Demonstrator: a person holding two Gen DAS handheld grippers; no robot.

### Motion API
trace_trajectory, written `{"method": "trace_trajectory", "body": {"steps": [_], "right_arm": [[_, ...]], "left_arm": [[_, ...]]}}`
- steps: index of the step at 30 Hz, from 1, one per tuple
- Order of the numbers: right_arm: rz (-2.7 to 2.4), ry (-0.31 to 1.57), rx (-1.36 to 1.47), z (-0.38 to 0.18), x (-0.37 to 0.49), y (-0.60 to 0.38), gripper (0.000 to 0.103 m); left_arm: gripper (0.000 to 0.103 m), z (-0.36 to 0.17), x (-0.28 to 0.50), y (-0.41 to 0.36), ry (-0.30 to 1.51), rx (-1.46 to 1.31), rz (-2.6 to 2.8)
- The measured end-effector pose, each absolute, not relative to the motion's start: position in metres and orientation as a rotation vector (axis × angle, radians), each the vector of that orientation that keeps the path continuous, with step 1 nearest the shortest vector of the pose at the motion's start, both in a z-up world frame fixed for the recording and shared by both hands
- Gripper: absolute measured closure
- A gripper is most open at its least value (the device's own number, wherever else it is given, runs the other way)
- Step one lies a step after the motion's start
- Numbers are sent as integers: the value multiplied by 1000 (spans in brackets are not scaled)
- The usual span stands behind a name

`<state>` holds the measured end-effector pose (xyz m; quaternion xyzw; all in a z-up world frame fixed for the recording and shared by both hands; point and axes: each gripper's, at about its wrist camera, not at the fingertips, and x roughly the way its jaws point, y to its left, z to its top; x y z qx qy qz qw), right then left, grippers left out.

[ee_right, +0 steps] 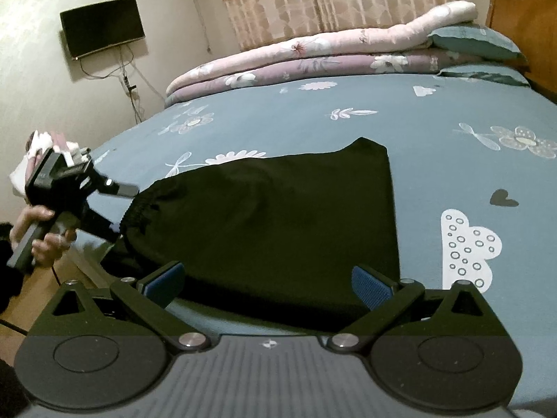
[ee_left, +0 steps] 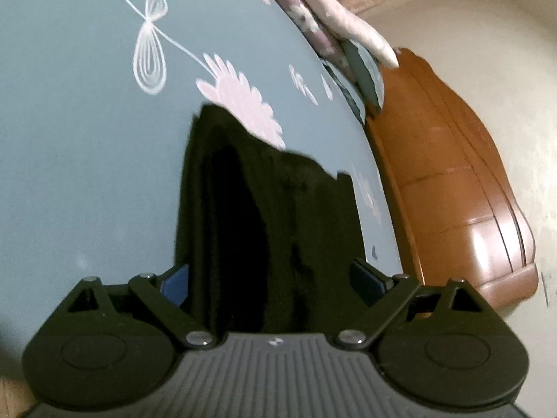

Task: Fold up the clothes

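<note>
stage: we judge one fold done, more left | black garment [ee_right: 271,216] lies flat on bed [ee_right: 435,132] | left claw [ee_left: 269,280] apart, straddling its gathered end | right claw [ee_right: 268,287] apart, empty at near edge

Left tool [ee_left: 271,278] jaws spread wide, tilted downward, right tool [ee_right: 269,284] likewise open, bare hand [ee_right: 41,233] gripping left tool's handle

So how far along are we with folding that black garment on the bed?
Partly done: the black garment lies flat on the blue bedsheet, apparently already doubled lengthwise. In hand: nothing is gripped; the left tool sits open at its gathered waistband end, the right tool open over the near edge. Left: likely the cross folds.
</note>
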<state>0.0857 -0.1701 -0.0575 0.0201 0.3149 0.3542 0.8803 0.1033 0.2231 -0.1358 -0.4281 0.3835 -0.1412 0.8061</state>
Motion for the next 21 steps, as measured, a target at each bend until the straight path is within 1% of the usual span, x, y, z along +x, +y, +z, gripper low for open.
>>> {"method": "trace_trajectory", "body": {"steps": [10, 15, 17, 18, 19, 21], "right_arm": [[724, 634, 67, -51, 84, -175, 0], [722, 638, 63, -51, 84, -178, 0], [728, 640, 71, -52, 86, -178, 0], [729, 640, 77, -52, 88, -178, 0], [732, 642, 84, -52, 89, -178, 0], [744, 644, 98, -52, 93, -177, 0]], "left_arm": [[11, -134, 140, 228, 807, -922, -299], [20, -134, 114, 214, 831, -855, -301], [32, -133, 110, 212, 839, -825, -288], [34, -132, 111, 213, 846, -822, -274], [37, -133, 115, 215, 849, -836, -269], [37, -135, 123, 218, 846, -853, -275]]}}
